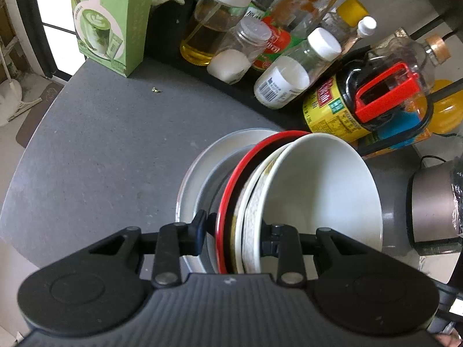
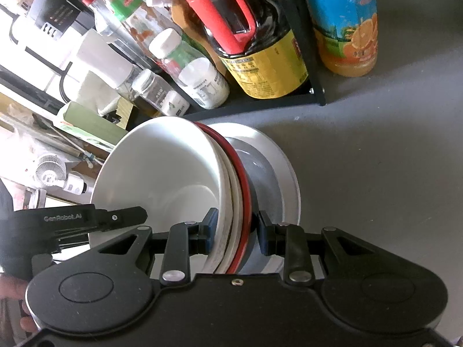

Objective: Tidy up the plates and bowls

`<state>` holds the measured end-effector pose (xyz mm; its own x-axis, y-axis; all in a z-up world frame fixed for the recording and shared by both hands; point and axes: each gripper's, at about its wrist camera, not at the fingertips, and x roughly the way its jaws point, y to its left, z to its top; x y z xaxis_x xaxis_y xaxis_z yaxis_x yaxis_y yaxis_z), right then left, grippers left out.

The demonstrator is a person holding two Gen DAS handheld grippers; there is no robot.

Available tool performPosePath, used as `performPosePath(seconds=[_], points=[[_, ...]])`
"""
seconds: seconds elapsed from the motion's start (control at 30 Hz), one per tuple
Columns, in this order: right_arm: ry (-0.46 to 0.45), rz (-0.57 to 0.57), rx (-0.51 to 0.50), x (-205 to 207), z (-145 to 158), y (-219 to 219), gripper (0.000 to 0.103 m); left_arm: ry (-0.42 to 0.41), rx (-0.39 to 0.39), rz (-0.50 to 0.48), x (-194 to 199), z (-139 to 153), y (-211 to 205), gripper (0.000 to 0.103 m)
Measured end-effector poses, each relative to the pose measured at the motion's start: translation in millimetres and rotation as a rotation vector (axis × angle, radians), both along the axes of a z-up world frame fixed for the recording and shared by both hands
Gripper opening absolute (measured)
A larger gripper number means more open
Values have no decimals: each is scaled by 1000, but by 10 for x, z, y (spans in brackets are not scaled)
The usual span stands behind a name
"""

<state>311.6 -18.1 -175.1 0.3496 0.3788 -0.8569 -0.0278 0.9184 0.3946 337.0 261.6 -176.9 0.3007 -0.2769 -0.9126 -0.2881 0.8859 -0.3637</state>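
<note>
Between both hand-held grippers (image 1: 233, 235) (image 2: 235, 230), stacked bowls (image 1: 318, 185)

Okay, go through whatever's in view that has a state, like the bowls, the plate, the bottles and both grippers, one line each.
Left gripper: jaws shut on the stack's rims.
Right gripper: jaws shut on the stack's rims.
White bowl: empty, topmost, tilted.
Red-rimmed bowl: nested below the white bowls.
Grey plate: bottom of the stack.
Soy sauce bottle: capped, in the rack.
Juice bottle: upright on the counter.
</note>
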Motion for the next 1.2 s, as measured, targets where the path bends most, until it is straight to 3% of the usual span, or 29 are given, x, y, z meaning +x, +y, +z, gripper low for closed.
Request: performPosePath(seconds=[0.53,0.7,0.77,0.87,0.97,1.2], points=[[-14,-44,26,39,20,-25,35,3,-1,-19,54,-78,-5,30],[-67,-14,28,0,100,-35,36,-49,35,-46,63,44,-69,34],[-85,-7,30,-9,152,-40,36,-72,62,-71,66,111,-112,42],[-117,-5,12,-24,252,-39,50,-107,77,-79,51,222,-145,59],[-178,3,-27,-87,365,-25,56,-144,115,-89,35,331,-172,75],[-232,-25,-54,-313,498,-102,67,-241,187,-157,44,513,-172,84]])
